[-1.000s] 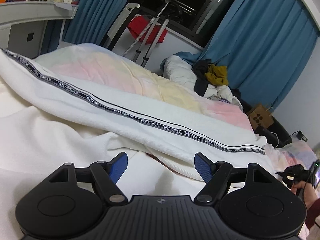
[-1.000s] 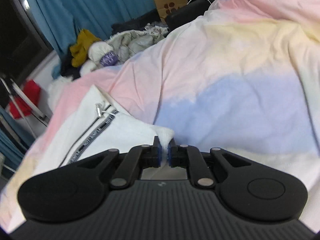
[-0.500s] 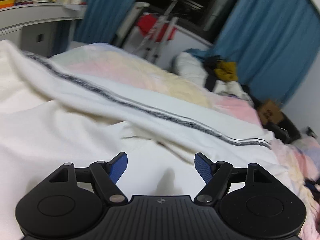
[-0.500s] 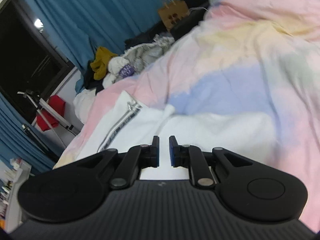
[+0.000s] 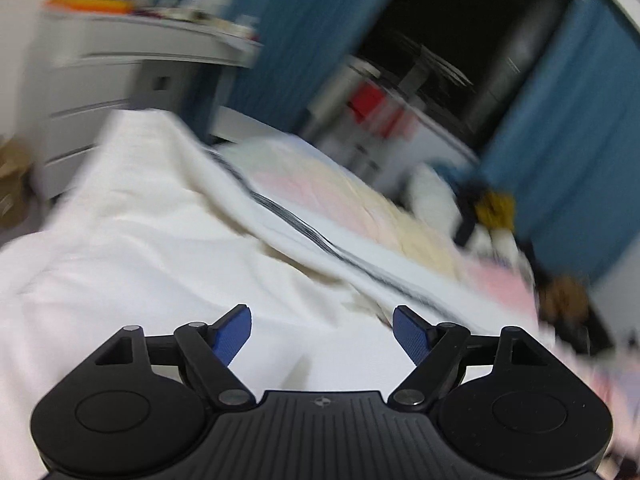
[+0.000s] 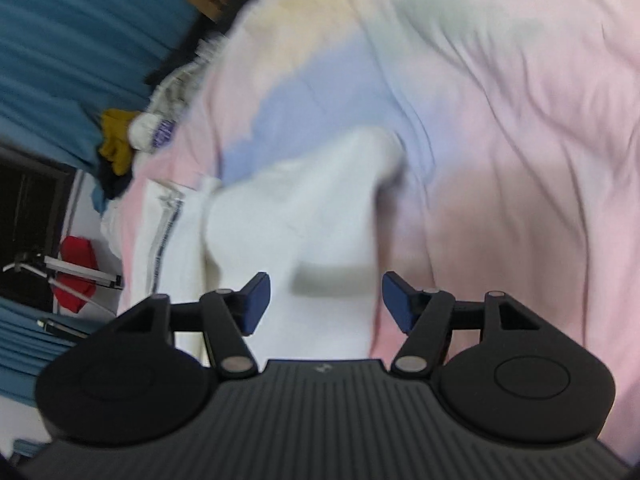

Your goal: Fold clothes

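A white garment [image 5: 152, 240] with a black lettered stripe [image 5: 304, 228] lies spread on the bed. My left gripper [image 5: 322, 334] is open and empty just above its white cloth. In the right wrist view the garment [image 6: 296, 208] lies with a folded end [image 6: 372, 148] pointing away and a zipper edge [image 6: 168, 216] at the left. My right gripper [image 6: 323, 304] is open and empty, over the garment's near part. Both views are blurred by motion.
The bed carries a pastel pink, blue and yellow duvet [image 6: 500, 120]. A pile of clothes [image 5: 480, 208] lies at the bed's far end by blue curtains [image 5: 568, 120]. A white dresser [image 5: 100, 80] stands at the left. A red item on a metal rack [image 6: 76, 268] stands by the window.
My right gripper was shut on the garment's corner and has opened and let it go; the cloth now lies flat. Both cameras have swung, the left one toward the dresser.
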